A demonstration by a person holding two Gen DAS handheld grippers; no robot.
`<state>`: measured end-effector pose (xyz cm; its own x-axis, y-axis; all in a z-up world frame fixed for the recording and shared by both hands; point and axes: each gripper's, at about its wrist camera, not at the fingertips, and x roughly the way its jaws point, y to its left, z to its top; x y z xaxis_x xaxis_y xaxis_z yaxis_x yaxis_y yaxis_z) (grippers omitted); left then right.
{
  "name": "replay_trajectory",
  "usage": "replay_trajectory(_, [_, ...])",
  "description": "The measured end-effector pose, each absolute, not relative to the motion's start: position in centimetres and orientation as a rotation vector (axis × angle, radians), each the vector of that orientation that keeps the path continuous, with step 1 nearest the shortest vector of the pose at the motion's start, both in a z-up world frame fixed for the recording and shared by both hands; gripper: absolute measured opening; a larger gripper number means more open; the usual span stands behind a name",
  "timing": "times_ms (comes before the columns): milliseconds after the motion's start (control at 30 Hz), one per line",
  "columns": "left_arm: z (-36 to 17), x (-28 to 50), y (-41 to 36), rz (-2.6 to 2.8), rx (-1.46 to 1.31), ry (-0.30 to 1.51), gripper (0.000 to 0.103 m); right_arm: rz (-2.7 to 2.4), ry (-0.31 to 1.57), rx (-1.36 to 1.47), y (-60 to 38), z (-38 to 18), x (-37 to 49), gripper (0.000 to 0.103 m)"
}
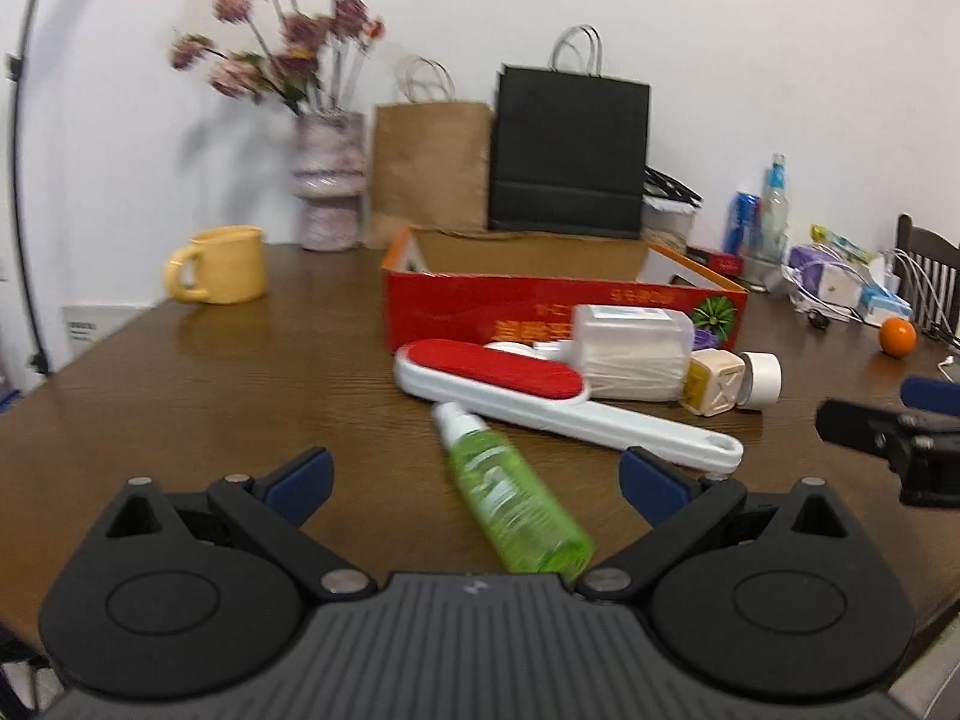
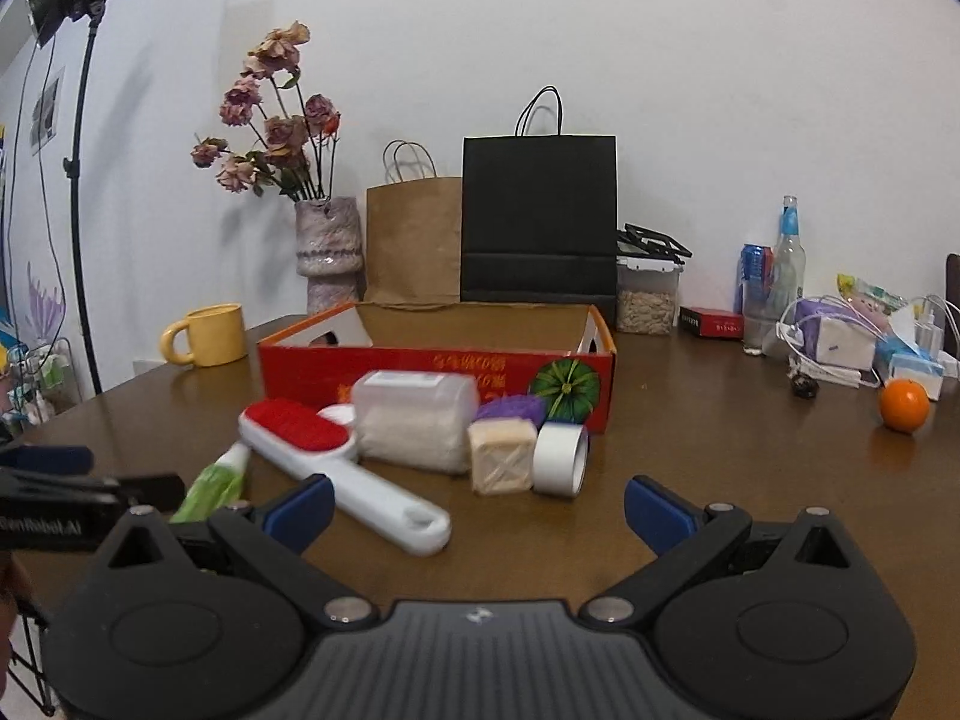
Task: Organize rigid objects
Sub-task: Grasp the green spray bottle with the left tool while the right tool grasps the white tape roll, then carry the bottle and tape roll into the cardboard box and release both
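Observation:
A red open cardboard box [image 1: 540, 312] [image 2: 432, 369] stands mid-table. In front of it lie a white lint brush with a red pad [image 1: 540, 396] [image 2: 336, 462], a green spray bottle [image 1: 510, 498] [image 2: 210, 486], a clear container of cotton swabs [image 1: 630, 354] [image 2: 414, 420], a beige cube-shaped bottle [image 1: 717, 384] [image 2: 501, 456] and a white tape roll [image 2: 561, 459]. My left gripper [image 1: 474, 480] is open, with the green bottle lying between its fingers. My right gripper [image 2: 477, 507] is open and empty, just short of the brush handle and the tape roll.
A yellow mug [image 1: 219, 264] [image 2: 207, 333], a flower vase [image 2: 327, 252], a brown paper bag [image 2: 414, 240] and a black bag [image 2: 540, 216] stand at the back. An orange [image 2: 903, 405], bottles and cables clutter the right side. A light stand [image 2: 78, 180] is left.

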<state>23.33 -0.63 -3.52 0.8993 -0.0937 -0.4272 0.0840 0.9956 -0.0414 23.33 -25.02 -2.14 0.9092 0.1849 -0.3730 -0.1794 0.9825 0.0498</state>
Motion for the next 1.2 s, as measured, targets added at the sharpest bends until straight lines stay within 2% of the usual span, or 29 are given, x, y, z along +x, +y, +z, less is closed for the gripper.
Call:
replay_trajectory(167, [-4.5, 26.3, -1.6, -0.169, 0.02, 0.477, 0.098, 0.14, 0.428, -0.039, -25.6, -2.5, 28.1, 0.093])
replay_trajectory(233, [-5.0, 27.0, -1.8, -0.165, 0.049, 0.498, 0.092, 0.134, 0.444, -0.043, -25.9, -2.8, 29.7, 0.091])
replay_trajectory(300, [-5.5, 27.7, -1.5, -0.162, 0.06, 0.536, 0.078, 0.134, 0.458, -0.042, -26.0, -3.3, 30.8, 0.086])
replay_trajectory(333, [-5.7, 28.0, -1.3, -0.167, 0.063, 0.559, 0.075, 0.136, 0.465, -0.042, -26.1, -3.5, 31.4, 0.085])
replay_trajectory(533, [-6.0, 28.5, 0.7, -0.168, 0.088, 0.614, 0.071, 0.143, 0.516, -0.058, -26.6, -4.3, 34.3, 0.059])
replay_trajectory(600, [-5.9, 28.6, 0.9, -0.163, 0.089, 0.627, 0.054, 0.15, 0.547, -0.042, -26.9, -4.6, 35.3, 0.052])
replay_trajectory(700, [-5.8, 28.8, 0.9, -0.171, 0.078, 0.635, 0.046, 0.173, 0.562, -0.031, -26.9, -5.0, 36.1, 0.045])
replay_trajectory(733, [-5.8, 28.8, 0.8, -0.173, 0.084, 0.633, 0.044, 0.178, 0.562, -0.032, -26.9, -5.0, 36.2, 0.04])
replay_trajectory(767, [-5.7, 28.8, 0.7, -0.175, 0.091, 0.631, 0.041, 0.183, 0.562, -0.033, -26.9, -5.0, 36.3, 0.027])
replay_trajectory(800, [-5.7, 28.8, 0.6, -0.177, 0.096, 0.63, 0.037, 0.188, 0.565, -0.03, -26.9, -5.1, 36.3, 0.023])
replay_trajectory(867, [-5.7, 28.8, 0.5, -0.183, 0.101, 0.626, 0.032, 0.176, 0.572, -0.041, -26.9, -5.2, 36.3, 0.023])
replay_trajectory(1200, [-2.9, 24.2, -0.3, -0.162, 0.108, 0.424, 0.031, 0.146, 0.514, -0.032, -27.4, -3.5, 32.8, 0.023])
